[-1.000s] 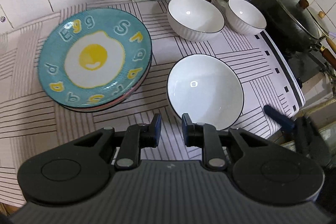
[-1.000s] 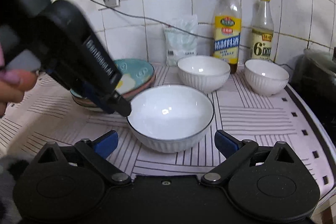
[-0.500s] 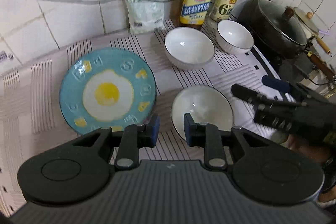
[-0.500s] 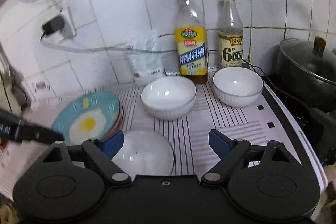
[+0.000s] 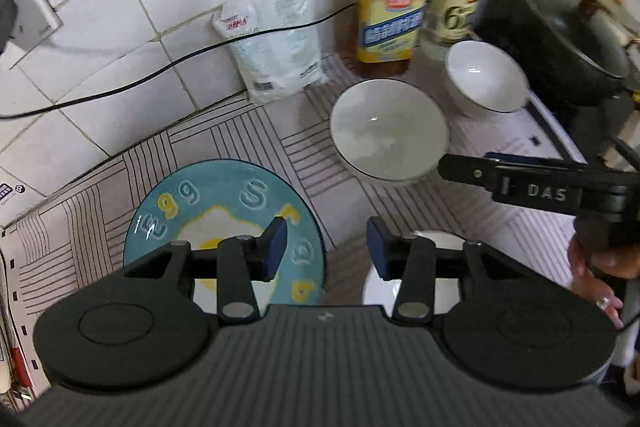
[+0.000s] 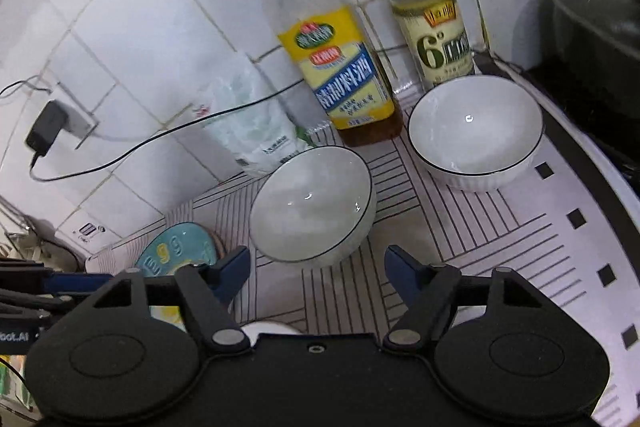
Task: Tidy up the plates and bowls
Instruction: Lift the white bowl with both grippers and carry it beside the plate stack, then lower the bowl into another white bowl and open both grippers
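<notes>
A teal plate with a fried-egg print [image 5: 224,211] tops a short stack on the striped mat, left of three white bowls. My left gripper [image 5: 325,245] hangs above the plate's right edge, its jaws opening with nothing between them. The nearest bowl [image 5: 434,238] is mostly hidden under its right finger. The middle bowl [image 6: 312,203] sits just beyond my right gripper [image 6: 318,265], whose jaws are closing on empty air. A smaller bowl [image 6: 476,131] stands at the back right. In the left wrist view the right gripper [image 5: 520,183] reaches in from the right, held by a hand [image 5: 600,267].
Against the tiled wall stand an oil bottle [image 6: 340,67], a vinegar bottle [image 6: 432,27] and a white bag [image 5: 276,39]. A black lidded pot [image 5: 560,39] sits on the stove at the right. A plugged-in charger [image 6: 46,127] trails a black cable along the wall.
My left jaws have gone from shut to apart. Both grippers moved away from the near bowl toward the back wall, the right one rolling and narrowing as it came up to the middle bowl.
</notes>
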`<state>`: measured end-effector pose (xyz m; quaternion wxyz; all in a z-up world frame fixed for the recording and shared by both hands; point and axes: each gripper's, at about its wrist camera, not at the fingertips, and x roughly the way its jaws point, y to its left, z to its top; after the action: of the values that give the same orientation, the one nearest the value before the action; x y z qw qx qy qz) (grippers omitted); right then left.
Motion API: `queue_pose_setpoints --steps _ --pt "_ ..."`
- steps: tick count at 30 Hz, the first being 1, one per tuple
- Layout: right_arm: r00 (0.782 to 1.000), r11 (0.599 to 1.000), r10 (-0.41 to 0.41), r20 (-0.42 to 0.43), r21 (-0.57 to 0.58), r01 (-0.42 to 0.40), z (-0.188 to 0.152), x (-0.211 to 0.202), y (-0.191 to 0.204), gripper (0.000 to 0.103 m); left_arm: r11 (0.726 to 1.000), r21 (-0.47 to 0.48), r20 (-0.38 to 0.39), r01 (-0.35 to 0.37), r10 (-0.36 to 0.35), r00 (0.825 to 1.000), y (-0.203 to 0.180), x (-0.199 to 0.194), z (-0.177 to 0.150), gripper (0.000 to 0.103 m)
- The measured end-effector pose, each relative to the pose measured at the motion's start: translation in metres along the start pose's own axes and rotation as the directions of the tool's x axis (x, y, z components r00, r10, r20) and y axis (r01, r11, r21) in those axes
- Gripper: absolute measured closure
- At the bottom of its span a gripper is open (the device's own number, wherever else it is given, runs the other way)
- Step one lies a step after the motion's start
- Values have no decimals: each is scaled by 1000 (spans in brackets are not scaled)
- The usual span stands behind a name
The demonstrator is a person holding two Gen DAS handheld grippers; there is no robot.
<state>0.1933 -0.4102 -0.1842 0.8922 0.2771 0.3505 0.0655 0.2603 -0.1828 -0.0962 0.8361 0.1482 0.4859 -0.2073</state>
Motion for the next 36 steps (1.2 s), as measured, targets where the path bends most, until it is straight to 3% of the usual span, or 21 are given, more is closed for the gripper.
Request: queue_pose_setpoints --steps 4,8,16,22,26,28,31,36 --pt "1000 998 11 -29 66 -9 8 25 -12 35 999 -35 -11 6 -7 1000 2 31 16 57" --pt "999 997 -22 -37 76 25 13 48 -13 43 996 -88 75 24 -17 997 5 53 27 56" --pt "997 990 -39 -64 134 47 18 70 -19 45 999 -40 63 14 -11 998 -1 95 45 56" --pt "994 981 -91 -67 166 101 16 78 -31 72 1000 -7 73 16 -15 997 -2 109 40 56" --pt "997 976 -58 -44 210 66 12 75 -43 87 995 -15 83 101 -100 992 0 111 35 58" --pt "999 977 -39 -29 210 45 11 76 -46 88 990 -15 75 142 -140 987 -2 112 33 58" --pt "1000 969 -9 -14 245 12 10 76 -53 89 990 -20 65 138 -137 988 -8 117 32 59" --pt "1000 972 -25 -9 232 27 8 74 -53 92 983 -86 17 163 -163 987 -6 128 31 84"
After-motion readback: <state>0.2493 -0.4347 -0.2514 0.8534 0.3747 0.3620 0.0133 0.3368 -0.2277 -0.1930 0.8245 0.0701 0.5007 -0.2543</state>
